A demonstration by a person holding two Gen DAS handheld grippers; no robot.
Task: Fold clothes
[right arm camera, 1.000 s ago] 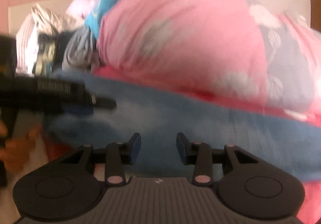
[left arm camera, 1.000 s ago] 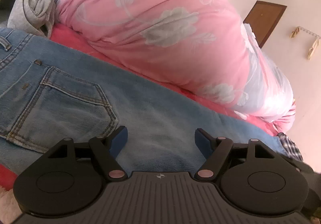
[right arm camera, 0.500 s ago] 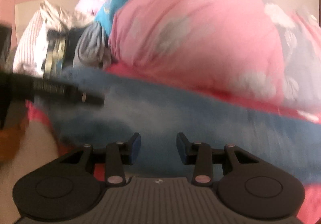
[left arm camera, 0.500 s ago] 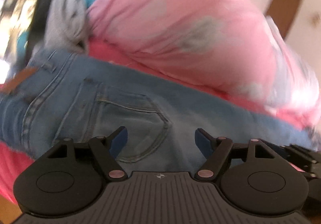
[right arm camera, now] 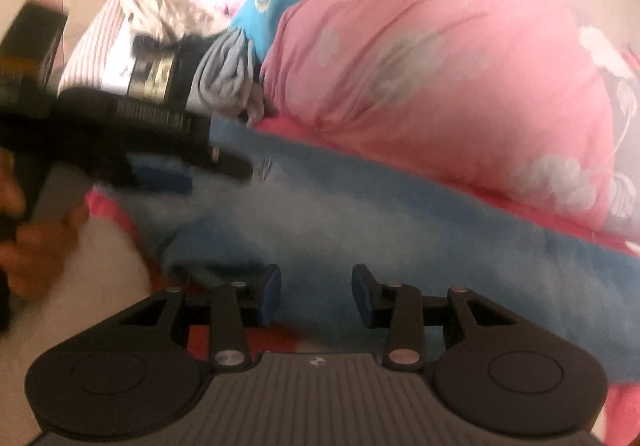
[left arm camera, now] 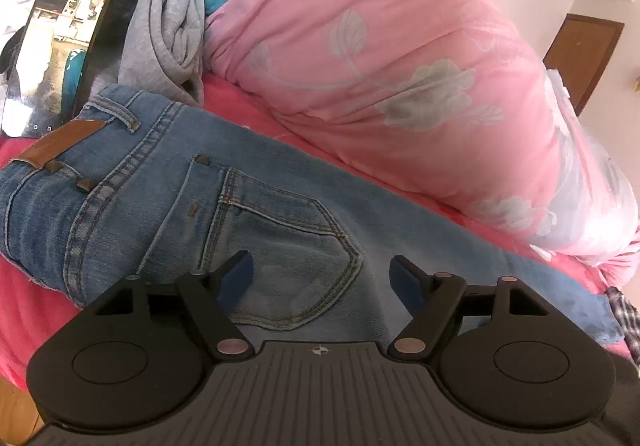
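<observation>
A: Where are the jeans [left arm camera: 248, 206] lying?

B: They are lying flat across the pink bed sheet [left arm camera: 24, 286], waistband toward nine o'clock and the leg running toward four o'clock. No cross fold is showing yet, so I judge the folding is only starting.

A: And the claws?

B: The left claw [left arm camera: 322, 278] is hovering released above the back pocket, gripping nothing. The right claw [right arm camera: 316, 292] is hanging half-spread over the leg, empty too.

A: Around them?

B: A pink quilt [left arm camera: 400, 86] is bulging at twelve o'clock, with a grey garment [left arm camera: 172, 26] at eleven.
</observation>
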